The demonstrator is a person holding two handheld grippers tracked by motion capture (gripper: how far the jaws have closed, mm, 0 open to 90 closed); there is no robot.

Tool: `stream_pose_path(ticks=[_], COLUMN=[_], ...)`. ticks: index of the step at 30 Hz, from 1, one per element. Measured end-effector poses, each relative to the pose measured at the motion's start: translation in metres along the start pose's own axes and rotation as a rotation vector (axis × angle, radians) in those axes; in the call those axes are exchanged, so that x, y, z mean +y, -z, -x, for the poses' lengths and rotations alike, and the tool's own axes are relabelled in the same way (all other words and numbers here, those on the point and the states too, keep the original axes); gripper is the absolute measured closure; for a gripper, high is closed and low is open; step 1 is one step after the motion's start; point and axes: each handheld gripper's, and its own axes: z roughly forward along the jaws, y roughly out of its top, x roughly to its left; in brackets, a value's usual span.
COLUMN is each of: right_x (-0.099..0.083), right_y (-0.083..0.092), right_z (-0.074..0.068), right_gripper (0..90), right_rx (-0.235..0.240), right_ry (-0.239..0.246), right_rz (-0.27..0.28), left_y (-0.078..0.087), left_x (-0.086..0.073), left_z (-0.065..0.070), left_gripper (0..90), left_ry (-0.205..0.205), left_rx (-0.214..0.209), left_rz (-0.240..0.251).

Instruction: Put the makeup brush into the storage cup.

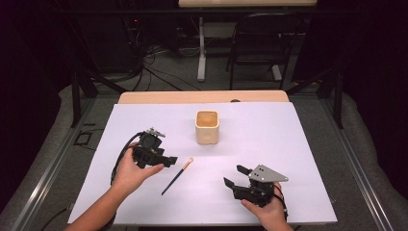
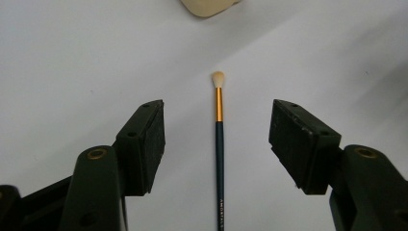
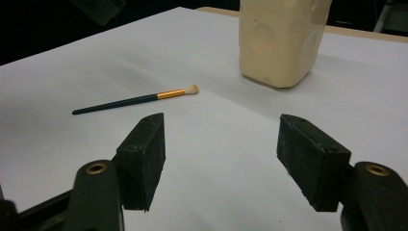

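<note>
A thin brush point(image 1: 177, 175) with a dark handle, gold ferrule and pale tip lies flat on the white sheet point(image 1: 269, 144). A cream square cup point(image 1: 207, 127) stands upright behind it. My left gripper point(image 1: 166, 157) hovers open just left of the brush's tip end. In the left gripper view the brush point(image 2: 219, 144) runs straight up between the spread jaws, which do not touch it, and my left gripper point(image 2: 217, 110) holds nothing. My right gripper point(image 1: 235, 176) is open and empty at the front right. From it the brush point(image 3: 139, 101) lies ahead left and the cup point(image 3: 281, 41) ahead right.
The white sheet covers most of a wooden table point(image 1: 202, 96). A dark folding chair point(image 1: 262, 43) and a table leg point(image 1: 201, 53) stand on the floor beyond the far edge. Cables trail from both grippers.
</note>
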Motion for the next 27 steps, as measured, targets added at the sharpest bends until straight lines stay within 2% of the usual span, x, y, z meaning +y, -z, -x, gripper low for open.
stream_pose_path(ticks=[2, 10, 20, 24, 25, 27], right_x=[0.001, 0.001, 0.000, 0.000, -0.001, 0.000], right_y=[0.002, 0.003, 0.003, 0.003, 0.001, 0.002], right_z=[0.001, 0.003, 0.003, 0.003, 0.003, 0.003], right_gripper=[33.9, 34.0, 34.0, 34.0, 34.0, 34.0], right_rx=[0.002, 0.004, 0.002, 0.004, 0.001, 0.009], right_ry=[0.002, -0.004, -0.007, -0.016, -0.020, -0.021], right_rz=[-0.037, -0.029, -0.037, -0.031, -0.008, -0.028], left_y=[-0.002, -0.012, -0.020, -0.023, -0.024, -0.026], left_x=[0.002, 0.007, 0.009, 0.009, 0.009, 0.010], left_z=[0.001, 0.007, 0.008, 0.007, 0.007, 0.008], left_gripper=[38.2, 39.8, 40.0, 40.1, 40.3, 40.7], left_ry=[-0.005, -0.034, -0.037, -0.045, -0.047, -0.053], left_rx=[-0.002, 0.033, 0.040, 0.047, 0.047, 0.046], left_rz=[-0.015, -0.070, -0.122, -0.146, -0.154, -0.176])
